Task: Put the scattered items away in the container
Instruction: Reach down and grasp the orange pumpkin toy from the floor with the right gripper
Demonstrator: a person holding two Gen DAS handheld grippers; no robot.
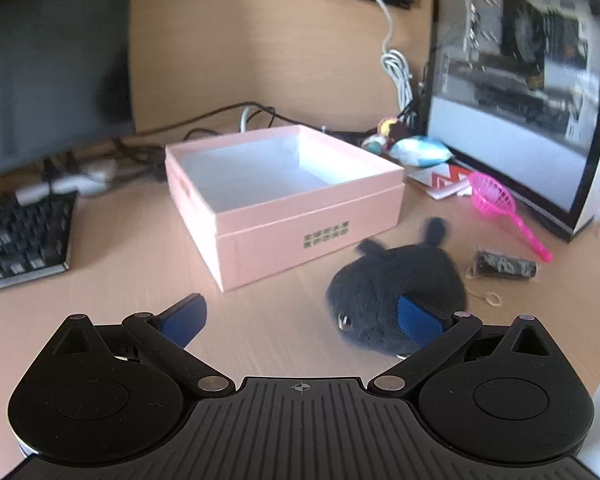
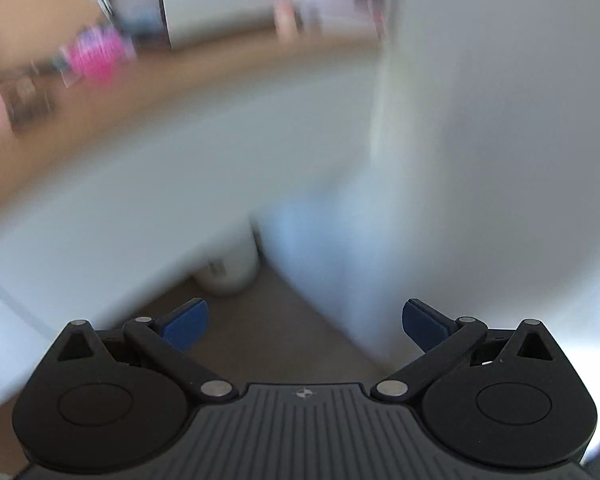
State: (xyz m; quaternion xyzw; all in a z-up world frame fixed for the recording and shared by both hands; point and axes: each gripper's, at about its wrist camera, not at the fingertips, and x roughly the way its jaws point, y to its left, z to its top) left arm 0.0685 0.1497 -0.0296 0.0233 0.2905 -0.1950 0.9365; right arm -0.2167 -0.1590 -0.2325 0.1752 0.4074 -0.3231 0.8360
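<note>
Left claw (image 1: 302, 320) spread wide, nothing pinched, low over wood counter (image 1: 112, 304). Right blue pad (image 1: 418, 320) overlapped the dark grey plush toy (image 1: 396, 292) in the left wrist view; contact or merely in front, couldn't tell. Plush sat on counter just right of & in front of pink box (image 1: 284, 200), ears toward the box, small metal bit on its near side. Box open, white inside, nothing seen in it, printed text on front wall. Further right on counter: black roll (image 1: 504, 266) w/ a rubber band (image 1: 493, 300) near it, pink toy net (image 1: 500, 204) w/ handle toward the right, white & red booklet (image 1: 444, 178) behind that. Blue-white pouch (image 1: 420, 152) plus small coloured bits by monitor (image 1: 516, 80) at back right. Keyboard (image 1: 20, 236) at left, cables & power strip (image 1: 66, 182) behind it.

Right claw (image 2: 306, 322) also spread, nothing between pads. Right wrist view heavily blurred: white surfaces, floor below, counter edge upper left w/ a pink smear (image 2: 96, 56); rest unreadable.
</note>
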